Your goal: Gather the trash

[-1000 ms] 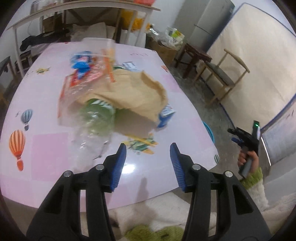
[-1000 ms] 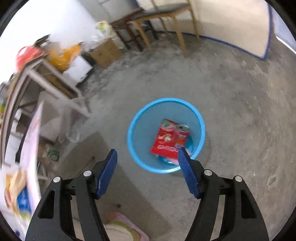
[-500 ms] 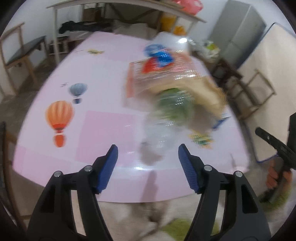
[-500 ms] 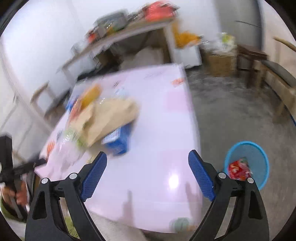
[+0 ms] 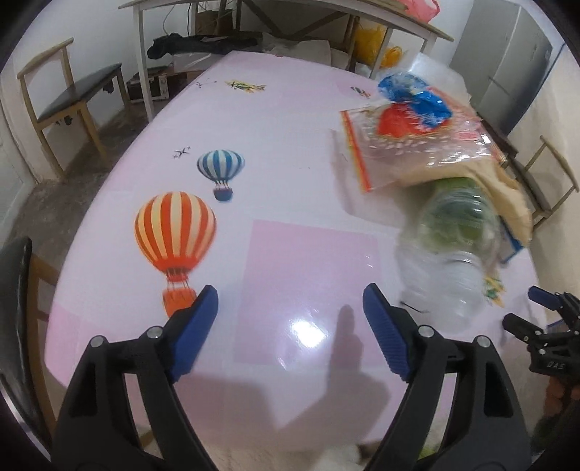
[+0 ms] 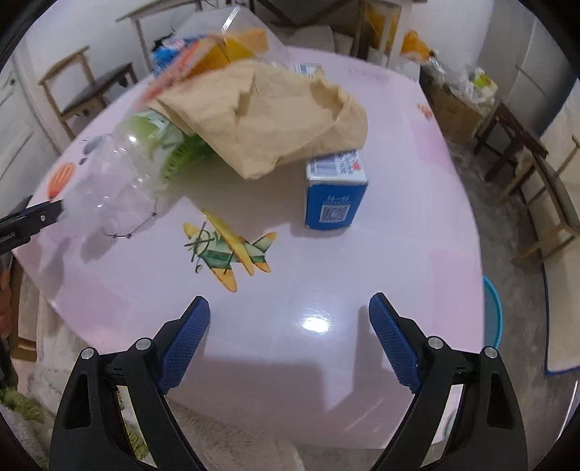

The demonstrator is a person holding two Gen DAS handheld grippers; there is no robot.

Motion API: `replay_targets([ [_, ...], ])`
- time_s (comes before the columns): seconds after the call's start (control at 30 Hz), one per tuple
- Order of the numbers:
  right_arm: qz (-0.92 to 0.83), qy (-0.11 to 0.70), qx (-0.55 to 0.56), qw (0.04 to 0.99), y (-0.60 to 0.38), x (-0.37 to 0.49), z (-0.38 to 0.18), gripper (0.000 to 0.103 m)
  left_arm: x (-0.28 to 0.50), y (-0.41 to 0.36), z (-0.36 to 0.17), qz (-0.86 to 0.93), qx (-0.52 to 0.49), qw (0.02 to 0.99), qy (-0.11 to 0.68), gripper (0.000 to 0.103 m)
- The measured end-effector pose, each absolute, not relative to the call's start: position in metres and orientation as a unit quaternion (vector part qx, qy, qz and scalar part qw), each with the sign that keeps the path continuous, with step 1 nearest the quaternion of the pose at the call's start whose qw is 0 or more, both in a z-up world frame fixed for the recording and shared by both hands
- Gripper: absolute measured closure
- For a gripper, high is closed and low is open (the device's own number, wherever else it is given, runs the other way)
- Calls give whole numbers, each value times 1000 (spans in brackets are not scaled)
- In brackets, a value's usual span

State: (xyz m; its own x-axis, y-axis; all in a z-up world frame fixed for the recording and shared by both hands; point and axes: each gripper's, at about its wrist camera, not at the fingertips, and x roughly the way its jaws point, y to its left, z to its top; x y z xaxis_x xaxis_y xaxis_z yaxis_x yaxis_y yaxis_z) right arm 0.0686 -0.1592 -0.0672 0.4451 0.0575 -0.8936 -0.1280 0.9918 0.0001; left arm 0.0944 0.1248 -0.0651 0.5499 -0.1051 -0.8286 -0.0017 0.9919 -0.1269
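A pile of trash lies on the pink table [image 5: 297,152] [image 6: 362,253]: a clear plastic bottle with a green label [image 5: 449,246] [image 6: 123,170], a crumpled brown paper bag [image 6: 275,119] [image 5: 507,195], a clear plastic wrapper with red and blue print [image 5: 413,134], and a blue and white carton [image 6: 335,190]. My left gripper [image 5: 290,319] is open and empty above the table's near edge, left of the bottle. My right gripper [image 6: 290,329] is open and empty, well short of the carton. The rim of the blue trash bin [image 6: 494,308] shows beyond the table's right edge.
Wooden chairs stand at the left [image 5: 61,105] and right [image 6: 543,203] of the table. A long white bench table [image 5: 290,14] with clutter stands behind. A cardboard box of rubbish [image 6: 456,98] sits on the floor at the far right.
My right gripper swung from above the blue bin to face the trash pile on the table. My left gripper turned left, so the pile now lies to its right.
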Motion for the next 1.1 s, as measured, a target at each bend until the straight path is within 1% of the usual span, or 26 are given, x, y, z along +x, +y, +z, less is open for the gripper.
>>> replay_targets([
  [0.07,43,523,-23,851,-160,73,-70,13,98,124,-67,-28,-41,882,469,20],
  [0.13,34,522,-21,852,-159,75,-72,10,100,122,-69,-29,-31,881,470,19],
  [0.17,29,522,-19,852,-159,76,-73,7,101,121,-70,-29,-27,882,470,17],
  [0.2,29,522,-14,852,-158,76,-74,7,101,119,-71,-32,-21,882,469,14],
  [0.33,23,528,0,849,-154,82,-77,7,100,109,-75,-40,14,882,469,8],
  [0.37,21,530,2,848,-156,89,-77,6,99,105,-76,-40,26,883,468,8],
  [1.1,-22,551,32,834,-157,109,-78,6,105,106,-76,-20,16,882,471,8],
])
